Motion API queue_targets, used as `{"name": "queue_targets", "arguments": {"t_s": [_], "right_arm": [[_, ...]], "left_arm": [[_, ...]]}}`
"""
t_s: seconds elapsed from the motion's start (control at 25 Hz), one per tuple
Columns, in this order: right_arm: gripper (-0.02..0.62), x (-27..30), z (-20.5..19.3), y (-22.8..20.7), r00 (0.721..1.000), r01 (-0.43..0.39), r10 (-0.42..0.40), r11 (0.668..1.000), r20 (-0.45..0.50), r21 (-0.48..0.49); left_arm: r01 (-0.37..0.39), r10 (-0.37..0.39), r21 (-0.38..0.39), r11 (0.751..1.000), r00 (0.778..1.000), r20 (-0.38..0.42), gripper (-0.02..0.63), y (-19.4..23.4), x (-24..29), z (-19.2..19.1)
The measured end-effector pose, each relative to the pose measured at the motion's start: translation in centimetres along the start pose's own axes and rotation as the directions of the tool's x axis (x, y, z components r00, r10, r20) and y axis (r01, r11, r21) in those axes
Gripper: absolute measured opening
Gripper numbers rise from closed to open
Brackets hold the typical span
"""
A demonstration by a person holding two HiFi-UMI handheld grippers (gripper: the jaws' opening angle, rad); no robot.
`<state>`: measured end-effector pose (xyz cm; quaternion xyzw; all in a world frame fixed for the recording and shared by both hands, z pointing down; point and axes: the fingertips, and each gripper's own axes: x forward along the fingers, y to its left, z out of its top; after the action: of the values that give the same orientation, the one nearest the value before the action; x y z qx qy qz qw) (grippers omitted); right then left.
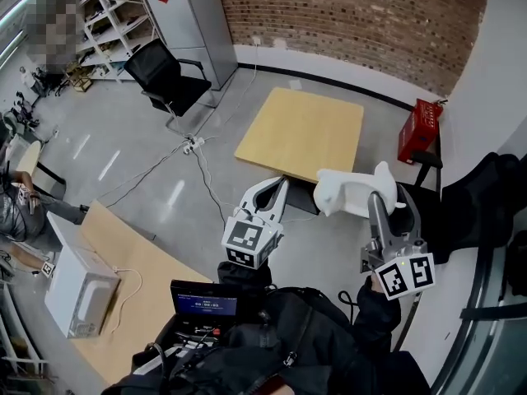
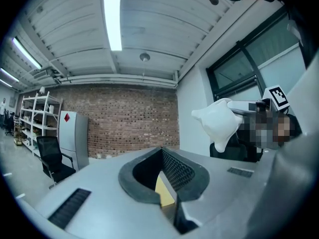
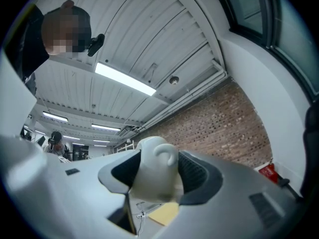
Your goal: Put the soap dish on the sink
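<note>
The soap dish (image 1: 350, 192) is a white moulded piece held up in the air, well above the floor. My right gripper (image 1: 389, 197) is shut on its right end. In the right gripper view the soap dish (image 3: 154, 176) fills the gap between the dark pads of the right gripper (image 3: 154, 158). My left gripper (image 1: 278, 184) hangs just left of the dish, apart from it, with its jaws together and nothing in them. The left gripper view shows the left gripper (image 2: 162, 151) with its pads meeting, and the soap dish (image 2: 219, 121) off to the right. No sink is in view.
Below stands a square wooden table (image 1: 300, 130), with a red box (image 1: 420, 130) by the wall. A black office chair (image 1: 169, 76) and a grey cabinet (image 1: 198, 23) are far left. A white appliance (image 1: 78, 290) sits on a wooden top (image 1: 136, 262). Cables (image 1: 193, 151) cross the floor.
</note>
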<state>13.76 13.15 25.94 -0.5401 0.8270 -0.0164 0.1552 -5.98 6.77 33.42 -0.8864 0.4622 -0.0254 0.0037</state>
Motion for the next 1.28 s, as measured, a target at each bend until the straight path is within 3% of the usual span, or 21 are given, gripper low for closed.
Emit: {"name": "queue_targets", "arguments": {"t_s": [0.2, 0.44, 1.28], "right_arm": [[0.241, -0.9, -2.2, -1.3, 0.999, -0.001, 0.002, 0.999, -0.039, 0.033], [0.241, 0.5, -3.3, -2.3, 0.999, 0.011, -0.009, 0.999, -0.054, 0.051], [0.241, 17.2, -6.6, -7.8, 0.998, 0.025, -0.023, 0.999, -0.057, 0.04]], "left_arm": [[-0.01, 0.009, -0.027, 1.0, 0.999, -0.052, 0.003, -1.2, 0.0, -3.2], [0.006, -0.008, -0.034, 0.999, 0.998, -0.069, 0.003, -0.9, 1.5, -3.9], [0.033, -0.037, -0.061, 0.998, 0.998, -0.053, 0.003, 10.7, 15.5, -4.4]]}}
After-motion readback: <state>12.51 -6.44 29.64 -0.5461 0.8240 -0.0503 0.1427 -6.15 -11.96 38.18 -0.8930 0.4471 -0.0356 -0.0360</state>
